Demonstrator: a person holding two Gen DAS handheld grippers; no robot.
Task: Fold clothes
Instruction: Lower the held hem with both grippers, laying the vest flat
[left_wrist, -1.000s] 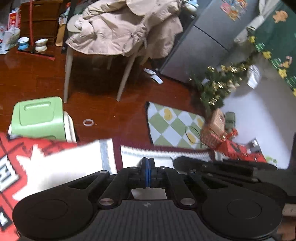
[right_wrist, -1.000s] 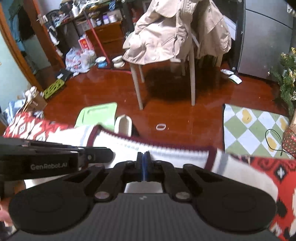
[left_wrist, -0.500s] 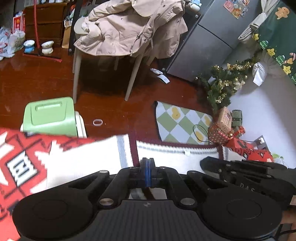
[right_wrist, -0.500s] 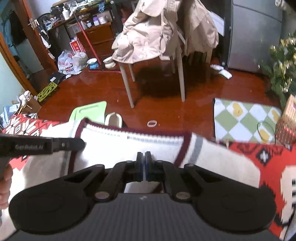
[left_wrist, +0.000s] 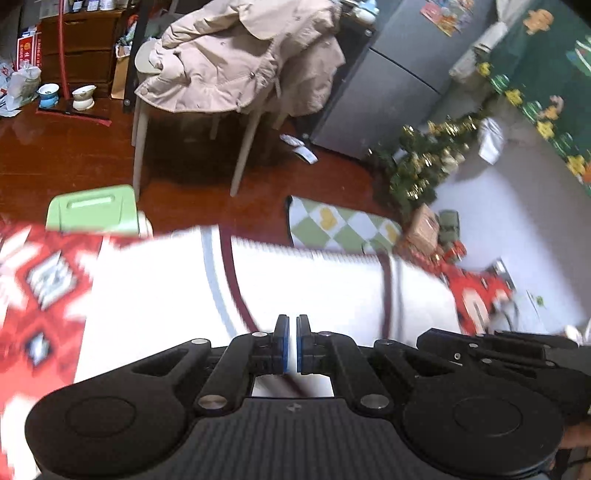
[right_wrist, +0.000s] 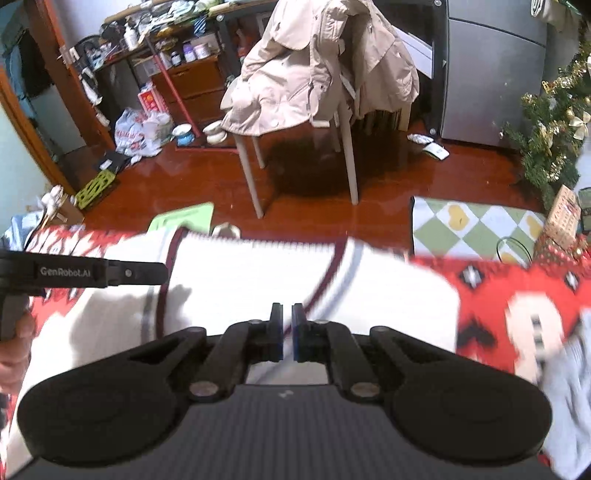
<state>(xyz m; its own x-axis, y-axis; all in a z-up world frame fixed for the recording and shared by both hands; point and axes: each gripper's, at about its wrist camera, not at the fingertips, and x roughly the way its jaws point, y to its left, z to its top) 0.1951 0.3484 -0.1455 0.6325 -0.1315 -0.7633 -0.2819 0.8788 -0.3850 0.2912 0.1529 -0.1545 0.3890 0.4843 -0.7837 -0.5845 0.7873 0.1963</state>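
We've got the white knit sweater (left_wrist: 303, 280) with the maroon-trimmed neckline spread out right ahead of both tools, over a red patterned blanket (right_wrist: 517, 295). Left gripper (left_wrist: 289, 343) and right gripper (right_wrist: 287, 332) each show a narrow gap between the pads with fabric there, though we can't tell if they're actually pinching it. It looks soft, floppy and stretchy, so we'd grab at the shoulders just outside the collar.

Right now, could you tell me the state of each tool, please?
Left tool: slightly open, holding nothing, over the sweater.
Right tool: slightly open, holding nothing.
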